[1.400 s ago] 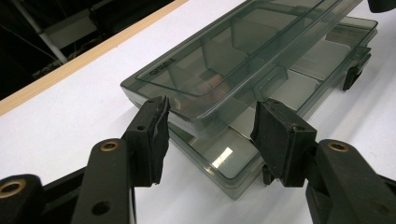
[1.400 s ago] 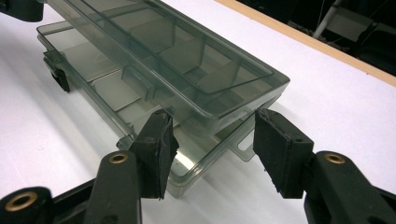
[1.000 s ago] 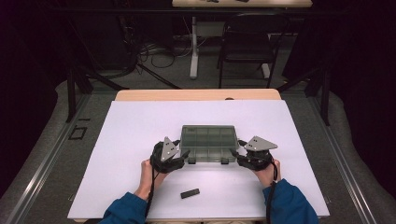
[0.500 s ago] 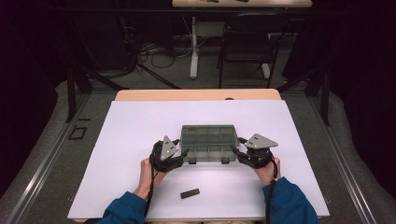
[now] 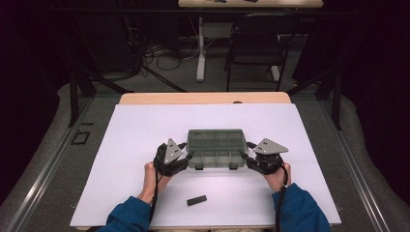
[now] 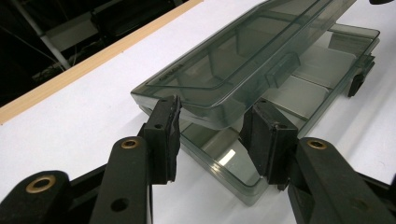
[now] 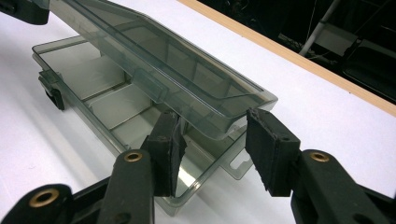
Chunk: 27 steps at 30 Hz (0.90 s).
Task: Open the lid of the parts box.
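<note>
Smoky grey clear plastic makes up the compartment box, which lies on the white table cover directly between the two grippers, its lid raised a little off the tray.

The left gripper has its jaws partly open, and they have just been closing; the box's near end sits between them. In the left gripper view the left pad lies against the lid's corner, while the right pad stands at the front edge of the lid and tray. Whether they press firmly I cannot tell.

The right gripper is partly open as well. In the right gripper view the box's end and the lid's corner reach in between its jaws: the left pad stands at the tray's front wall, the right pad stands clear of the plastic.

A line of raised lettering runs along the lid's edge near the left gripper, too faint to read.

A small black block lies on the cover nearer the person than both grippers, between the forearms.
</note>
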Each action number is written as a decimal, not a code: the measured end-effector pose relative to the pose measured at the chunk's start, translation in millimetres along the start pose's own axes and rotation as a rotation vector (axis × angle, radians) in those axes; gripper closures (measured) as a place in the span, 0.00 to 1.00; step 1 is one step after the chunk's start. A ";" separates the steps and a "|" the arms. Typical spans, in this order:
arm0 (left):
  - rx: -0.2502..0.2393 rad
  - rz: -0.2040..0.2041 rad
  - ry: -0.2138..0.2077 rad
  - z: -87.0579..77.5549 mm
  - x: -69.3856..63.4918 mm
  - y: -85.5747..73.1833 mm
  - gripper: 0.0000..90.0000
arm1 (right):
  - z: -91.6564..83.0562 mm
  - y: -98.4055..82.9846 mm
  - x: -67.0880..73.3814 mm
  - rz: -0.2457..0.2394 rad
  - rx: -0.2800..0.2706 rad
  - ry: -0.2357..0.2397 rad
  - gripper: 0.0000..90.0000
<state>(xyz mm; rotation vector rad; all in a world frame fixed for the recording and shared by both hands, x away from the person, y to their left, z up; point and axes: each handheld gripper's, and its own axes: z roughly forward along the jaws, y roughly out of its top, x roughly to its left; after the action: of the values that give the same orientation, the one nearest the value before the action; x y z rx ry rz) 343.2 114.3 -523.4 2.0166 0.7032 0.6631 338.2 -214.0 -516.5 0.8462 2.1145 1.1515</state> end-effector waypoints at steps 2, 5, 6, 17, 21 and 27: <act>-0.005 0.000 -0.001 -0.4 0.9 0.9 0.63 | -0.6 0.8 0.1 -0.001 -0.001 -0.002 0.62; -0.009 -0.003 -0.001 -0.5 2.4 2.3 0.64 | -1.4 2.4 0.2 -0.008 -0.006 -0.003 0.62; -0.009 -0.004 -0.002 -0.5 3.1 2.7 0.64 | -1.5 3.2 -0.4 -0.011 -0.008 -0.004 0.62; -0.016 -0.006 -0.012 -1.8 10.5 8.8 0.68 | -2.9 9.5 -3.0 -0.015 -0.014 -0.008 0.65; -0.017 -0.007 -0.015 -2.2 11.7 9.7 0.69 | -2.7 10.7 -3.5 -0.018 -0.015 -0.009 0.65; -0.020 -0.011 -0.016 -2.2 13.7 11.6 0.70 | -2.6 13.1 -4.8 -0.015 -0.009 -0.007 0.65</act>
<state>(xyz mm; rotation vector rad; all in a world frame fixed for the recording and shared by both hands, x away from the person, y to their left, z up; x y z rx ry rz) 353.9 119.7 -509.9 1.9967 0.6952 0.6450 342.7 -213.3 -503.0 0.8283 2.1052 1.1482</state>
